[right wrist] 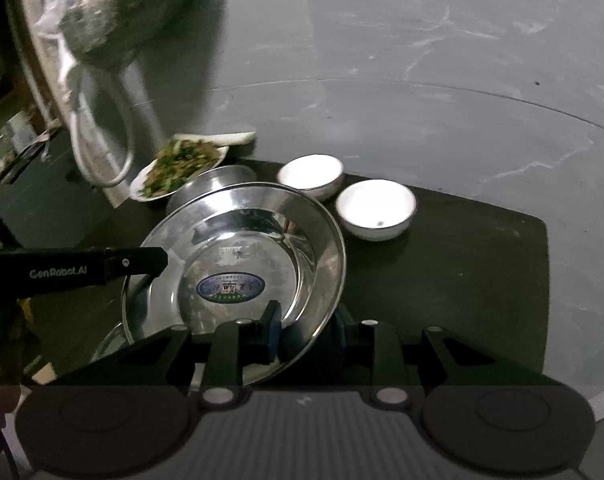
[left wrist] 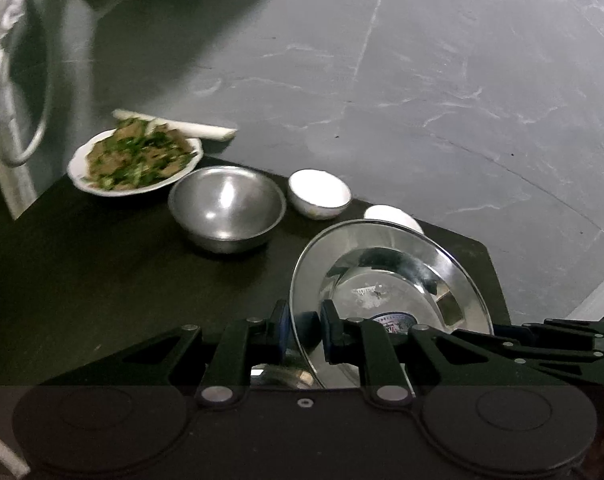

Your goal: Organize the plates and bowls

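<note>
A shiny steel plate [left wrist: 385, 280] with a blue sticker is tilted above the dark table [left wrist: 122, 272]. My left gripper [left wrist: 305, 328] is shut on its near-left rim. My right gripper [right wrist: 307, 328] straddles the plate's [right wrist: 238, 264] near-right rim with the jaws apart. The left gripper's arm [right wrist: 74, 268] reaches in from the left in the right wrist view. A steel bowl [left wrist: 226, 204] and two white bowls [left wrist: 319, 192] [right wrist: 375, 208] stand behind; the second white bowl [left wrist: 393, 216] is partly hidden in the left wrist view.
A white plate of cooked greens [left wrist: 136, 158] sits at the table's far left, with a white stick-shaped thing [left wrist: 190, 126] behind it. A plastic bag [right wrist: 98, 40] hangs at the left. Grey marbled floor [left wrist: 421, 80] lies beyond the table's far and right edges.
</note>
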`<state>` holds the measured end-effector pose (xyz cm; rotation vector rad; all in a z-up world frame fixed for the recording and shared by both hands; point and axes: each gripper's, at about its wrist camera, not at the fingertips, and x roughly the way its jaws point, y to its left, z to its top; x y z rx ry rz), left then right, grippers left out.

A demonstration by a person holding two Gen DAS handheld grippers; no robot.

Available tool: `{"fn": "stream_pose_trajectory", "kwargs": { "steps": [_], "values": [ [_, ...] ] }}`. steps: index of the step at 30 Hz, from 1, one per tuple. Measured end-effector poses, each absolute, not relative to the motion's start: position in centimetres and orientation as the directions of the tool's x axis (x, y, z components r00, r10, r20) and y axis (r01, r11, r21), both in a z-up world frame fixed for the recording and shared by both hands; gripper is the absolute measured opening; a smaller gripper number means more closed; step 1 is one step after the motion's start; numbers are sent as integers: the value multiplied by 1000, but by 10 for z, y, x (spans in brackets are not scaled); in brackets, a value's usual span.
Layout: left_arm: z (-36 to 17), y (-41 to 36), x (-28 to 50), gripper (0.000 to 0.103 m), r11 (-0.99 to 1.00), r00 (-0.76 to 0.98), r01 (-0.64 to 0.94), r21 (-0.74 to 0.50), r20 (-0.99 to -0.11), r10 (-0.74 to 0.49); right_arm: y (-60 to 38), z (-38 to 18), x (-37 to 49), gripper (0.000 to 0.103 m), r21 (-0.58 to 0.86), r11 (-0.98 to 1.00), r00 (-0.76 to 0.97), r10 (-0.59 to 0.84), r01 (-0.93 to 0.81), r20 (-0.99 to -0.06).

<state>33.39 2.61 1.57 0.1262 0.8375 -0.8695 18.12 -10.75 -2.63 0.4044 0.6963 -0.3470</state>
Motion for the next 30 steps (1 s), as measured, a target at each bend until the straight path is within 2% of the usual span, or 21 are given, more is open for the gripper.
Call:
{"fn": "stream_pose_trajectory", "kwargs": {
  "steps": [30],
  "values": [
    [-2, 130, 321, 18, 782, 415, 584, -217, -749, -517, -24, -41, 195, 31, 237, 947, 694, 19, 219, -719]
  ]
}}
